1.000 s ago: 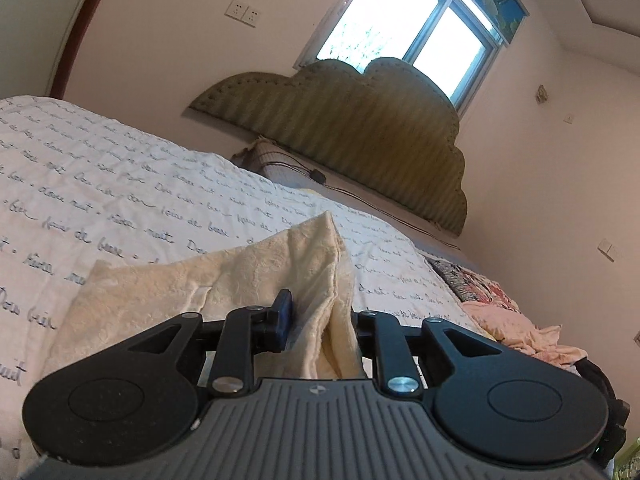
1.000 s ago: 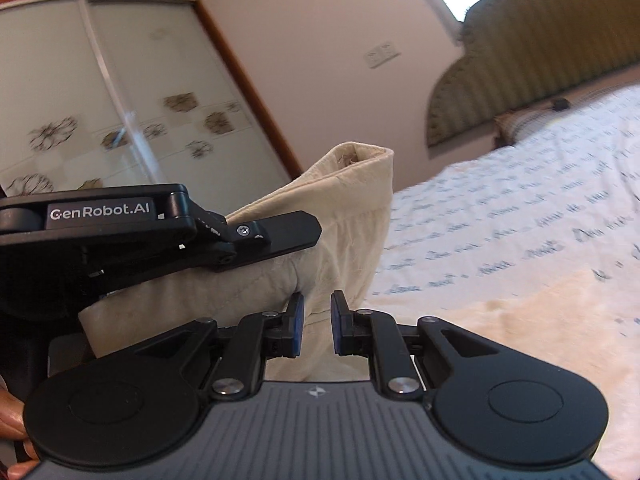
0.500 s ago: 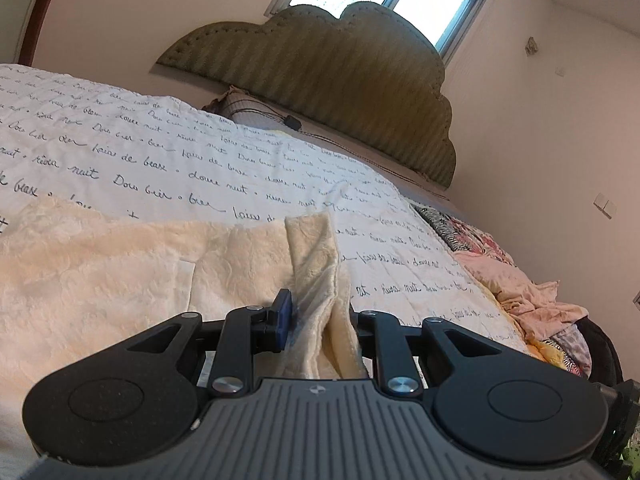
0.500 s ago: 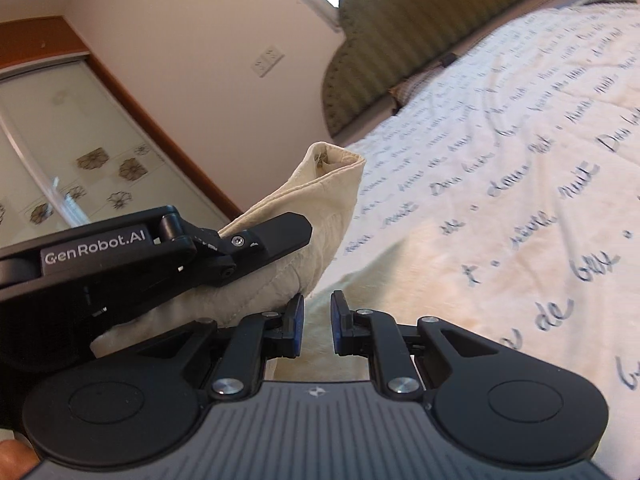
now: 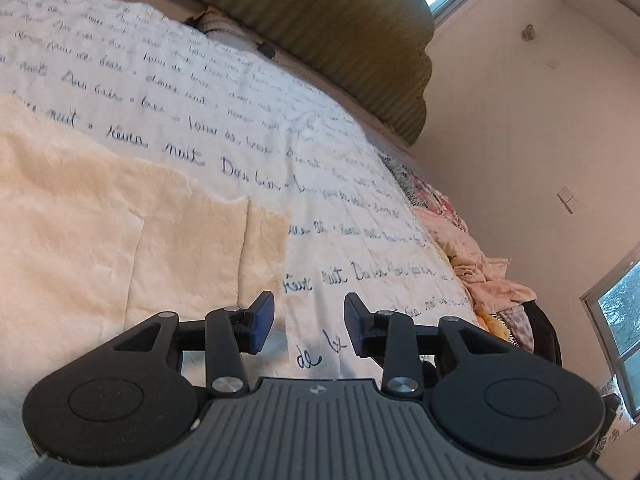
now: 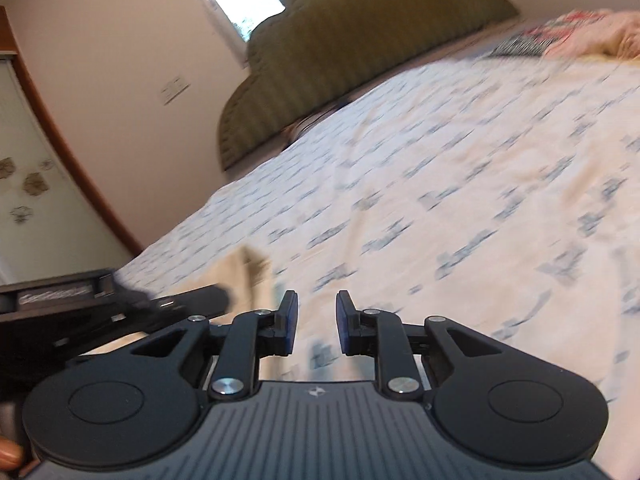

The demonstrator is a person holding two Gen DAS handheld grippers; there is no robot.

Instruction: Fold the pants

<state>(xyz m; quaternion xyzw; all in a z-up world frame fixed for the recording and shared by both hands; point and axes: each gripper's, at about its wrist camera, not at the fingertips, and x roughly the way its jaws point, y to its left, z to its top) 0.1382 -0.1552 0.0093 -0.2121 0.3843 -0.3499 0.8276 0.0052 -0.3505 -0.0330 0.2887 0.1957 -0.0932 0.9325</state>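
Observation:
Cream pants [image 5: 132, 232] lie flat on the white bedspread [image 5: 328, 184] with blue script, filling the left half of the left wrist view. My left gripper [image 5: 308, 326] hovers just right of the pants' edge, its jaws opening with nothing between them, only bedspread behind. In the blurred right wrist view a corner of the pants [image 6: 244, 276] shows at the lower left, beside the left gripper's black body [image 6: 104, 308]. My right gripper [image 6: 313, 324] is to the right of that corner, jaws opening and empty.
A padded green headboard [image 5: 340, 28] stands at the far end of the bed. A heap of pink and patterned clothes [image 5: 476, 256] lies along the bed's right edge. A wardrobe with sliding doors [image 6: 24, 184] stands on the left in the right wrist view.
Both grippers let go of the pants fold they were holding up. The cloth now lies flat on the bed, and both grippers have sunk lower and shifted right of it.

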